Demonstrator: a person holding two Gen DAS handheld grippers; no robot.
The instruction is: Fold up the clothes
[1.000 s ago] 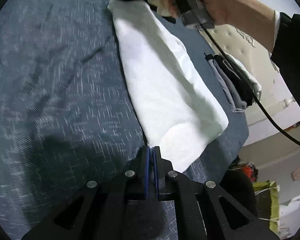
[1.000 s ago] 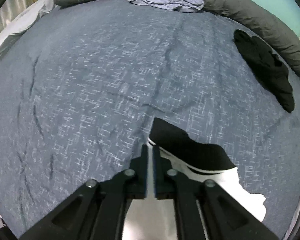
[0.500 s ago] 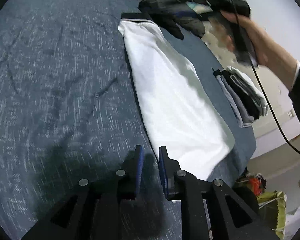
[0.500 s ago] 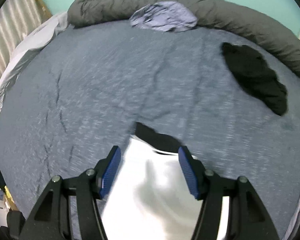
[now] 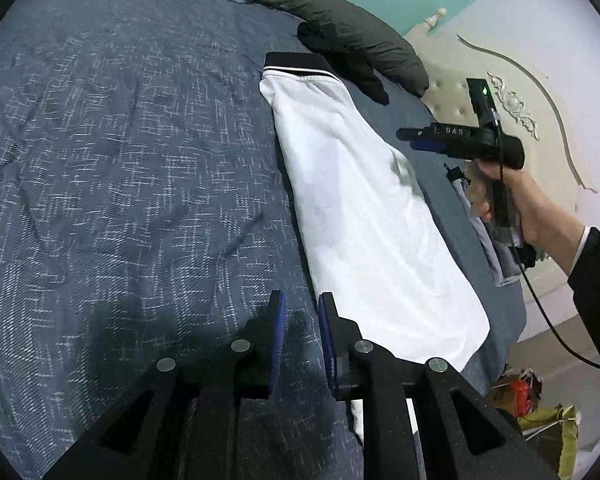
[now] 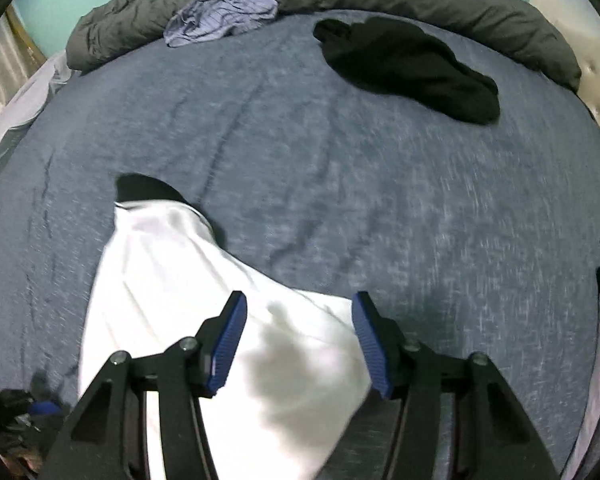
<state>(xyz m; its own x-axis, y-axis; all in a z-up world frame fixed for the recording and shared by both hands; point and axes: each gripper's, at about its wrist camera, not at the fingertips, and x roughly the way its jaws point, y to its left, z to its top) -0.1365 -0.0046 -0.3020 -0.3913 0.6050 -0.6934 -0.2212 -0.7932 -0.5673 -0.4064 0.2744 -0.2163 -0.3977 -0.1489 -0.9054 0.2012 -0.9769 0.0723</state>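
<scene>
A white garment with a black band at its far end lies flat on the blue bedspread, folded into a long strip. My left gripper hovers just left of its near edge, jaws a little apart, open, with nothing between them. In the right wrist view the same garment lies under my right gripper, which is wide open and holds nothing. A hand carries that right gripper above the garment's right side.
A black garment and a crumpled lilac one lie at the far side, against a rolled grey duvet. A stack of folded clothes sits at the bed's right edge, partly behind the hand. A cream headboard stands beyond.
Both grippers were shut on the white garment's ends; both have let go, opened and drawn back. The garment now lies flat on the bed.
</scene>
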